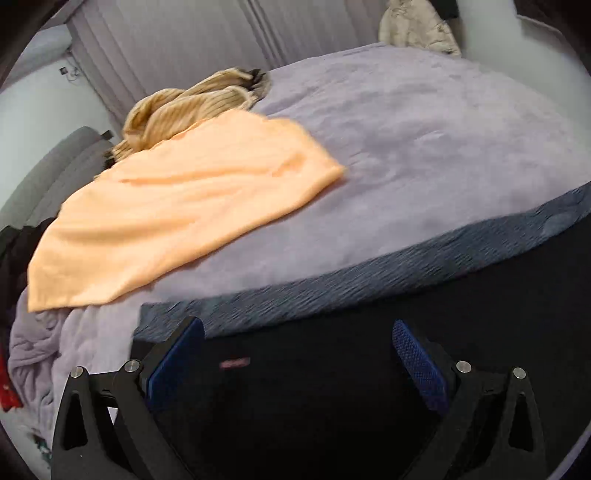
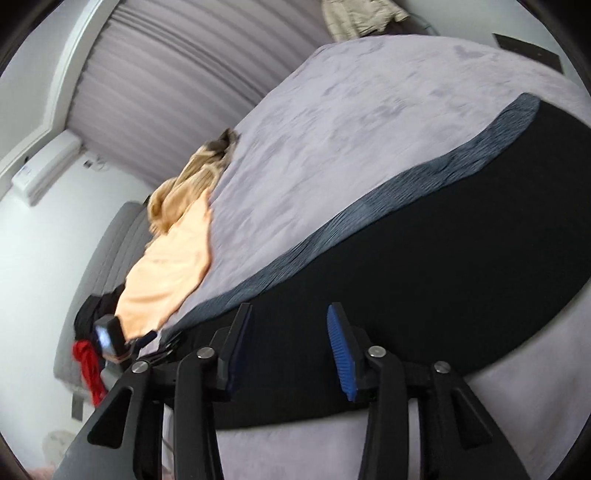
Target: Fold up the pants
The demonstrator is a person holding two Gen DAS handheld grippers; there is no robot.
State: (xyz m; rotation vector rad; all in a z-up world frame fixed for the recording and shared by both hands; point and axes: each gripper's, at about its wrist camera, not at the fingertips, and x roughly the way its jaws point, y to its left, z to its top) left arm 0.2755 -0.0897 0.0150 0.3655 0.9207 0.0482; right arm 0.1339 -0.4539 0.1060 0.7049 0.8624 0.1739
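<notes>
Closest in the left wrist view, the left gripper (image 1: 297,365) has its black jaws spread wide with nothing between them, its blue textured pads (image 1: 419,363) hanging over the black pants (image 1: 351,369). The right gripper (image 2: 290,345) is likewise parted, jaws apart and holding nothing, poised just above the same garment; whether either pad brushes the cloth is hard to judge through the blur.

The pants (image 2: 424,258) are a matte, dark fabric lying flat across the near part of the bed, forming a long, broad band. Along their far edge runs a grey-blue ribbed waistband (image 1: 369,273), finely ridged, curving with the fisheye lens.

They lie on a pale lilac blanket (image 1: 424,140) with a soft, brushed, slightly mottled nap, which covers the bed and bunches into wrinkles at the left edge.

Farther left on the blanket sits an orange cloth (image 1: 177,210), smooth and thin, lying roughly flat, well apart from the pants. Just behind it, touching it, is a crumpled tan ribbed garment (image 1: 184,107) with dark trim.

Beyond the bed, a grey padded headboard (image 1: 55,173) stands at left, pleated pale curtains (image 2: 177,88) hang along the far wall, and a white air conditioner (image 2: 46,168) is mounted high on the white wall. A beige jacket (image 1: 417,29) hangs in the far corner.
</notes>
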